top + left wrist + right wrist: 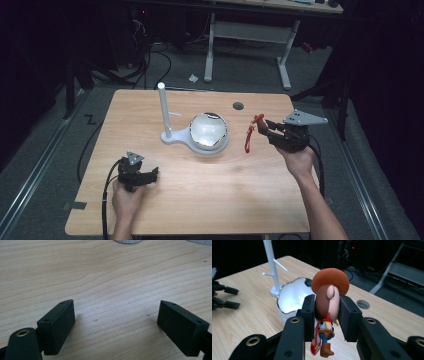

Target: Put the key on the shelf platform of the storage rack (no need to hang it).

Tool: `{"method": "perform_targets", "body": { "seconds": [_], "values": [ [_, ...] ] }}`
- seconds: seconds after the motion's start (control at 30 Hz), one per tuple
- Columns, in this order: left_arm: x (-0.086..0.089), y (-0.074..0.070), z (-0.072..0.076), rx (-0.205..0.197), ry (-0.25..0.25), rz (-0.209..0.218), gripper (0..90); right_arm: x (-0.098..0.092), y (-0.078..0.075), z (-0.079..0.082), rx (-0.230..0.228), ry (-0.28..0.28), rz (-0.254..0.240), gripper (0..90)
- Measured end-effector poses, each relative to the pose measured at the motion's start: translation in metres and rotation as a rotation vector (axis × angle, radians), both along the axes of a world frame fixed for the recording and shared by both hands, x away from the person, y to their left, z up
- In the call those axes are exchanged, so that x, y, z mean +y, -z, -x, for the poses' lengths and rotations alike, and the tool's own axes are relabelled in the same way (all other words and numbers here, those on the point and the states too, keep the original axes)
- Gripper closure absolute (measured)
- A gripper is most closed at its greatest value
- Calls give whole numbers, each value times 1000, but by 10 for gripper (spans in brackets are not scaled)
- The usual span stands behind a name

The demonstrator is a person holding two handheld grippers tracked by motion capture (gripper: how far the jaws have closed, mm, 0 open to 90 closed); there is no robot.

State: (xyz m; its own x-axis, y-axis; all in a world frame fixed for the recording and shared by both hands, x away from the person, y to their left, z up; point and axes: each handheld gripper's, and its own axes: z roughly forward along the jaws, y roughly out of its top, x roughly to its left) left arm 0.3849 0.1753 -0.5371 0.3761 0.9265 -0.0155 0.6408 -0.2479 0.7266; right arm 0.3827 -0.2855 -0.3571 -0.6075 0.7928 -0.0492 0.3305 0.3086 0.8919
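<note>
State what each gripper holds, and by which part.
The right gripper clamps a cowboy figure by its head. The left gripper holds nothing, jaws open.

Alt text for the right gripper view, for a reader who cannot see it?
The right gripper clamps a cowboy figurine by its head, above a wooden table. Behind stand a shiny bowl and a white stand; the left gripper sits at far left.

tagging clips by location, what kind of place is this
Probably a lab or workshop set up for recording, not a home. A lone wooden table stands on grey carpet in a dark room, cables trail across the floor behind it, and a height-adjustable desk frame stands at the back.
</note>
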Motion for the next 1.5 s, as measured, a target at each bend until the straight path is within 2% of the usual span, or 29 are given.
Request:
{"method": "perform_targets", "body": {
  "seconds": [0.17, 0.37, 0.67, 0.83, 1.3, 1.5],
  "values": [
    [0, 0, 0, 0, 0, 0, 151, 8, -6, 1, -6, -34, 1, 685],
    [0, 0, 0, 0, 0, 0, 151, 17, -13, -1, -19, -65, -26, 686],
    [0, 0, 0, 0, 0, -1, 151, 37, -22, -9, -50, -112, -39, 686],
    [0, 0, 0, 0, 0, -1, 151, 50, -25, -17, -44, -142, -34, 686],
    [0, 0, 0, 0, 1, 0, 151, 76, -37, -38, -45, -166, -25, 686],
    [0, 0, 0, 0, 0, 1, 150, 87, -36, -45, -34, -175, -17, 686]
  ]
}}
